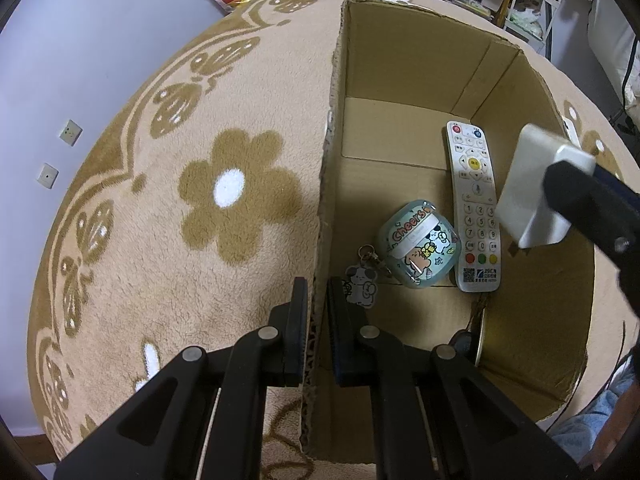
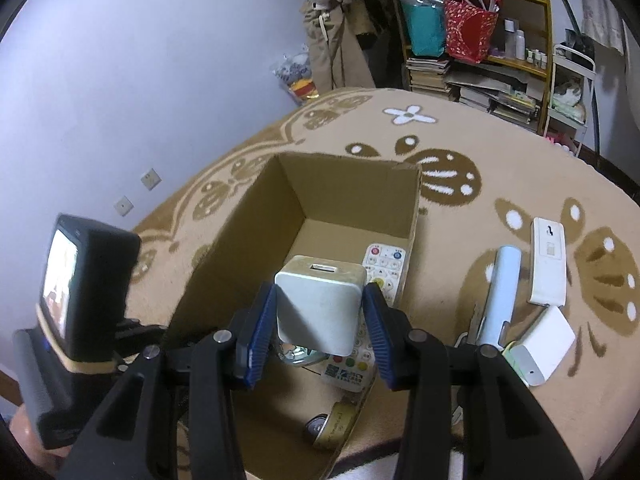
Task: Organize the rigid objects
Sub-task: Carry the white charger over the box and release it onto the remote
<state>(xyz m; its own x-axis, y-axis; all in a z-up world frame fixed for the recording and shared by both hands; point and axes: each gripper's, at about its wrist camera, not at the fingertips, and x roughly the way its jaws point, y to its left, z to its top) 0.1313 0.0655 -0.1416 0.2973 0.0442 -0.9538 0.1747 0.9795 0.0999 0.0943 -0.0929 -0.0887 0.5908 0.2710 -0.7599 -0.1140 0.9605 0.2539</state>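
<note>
I hold a white charger cube (image 2: 318, 306) pinched between my right gripper (image 2: 320, 316) fingers above the open cardboard box (image 2: 248, 216), while my left gripper (image 1: 317, 320) fingers are clamped on the box's near wall. Inside the box already lie a white remote control (image 1: 474, 208), a cartoon-printed earbud case (image 1: 418, 244) with a keychain charm, and a gold-rimmed round item I cannot identify. I judge the sorting about half done: a pale blue tube (image 2: 500, 292), a white remote-like unit (image 2: 549, 264) and a white adapter (image 2: 542, 346) wait on the flower-patterned blanket (image 2: 460, 208).
</note>
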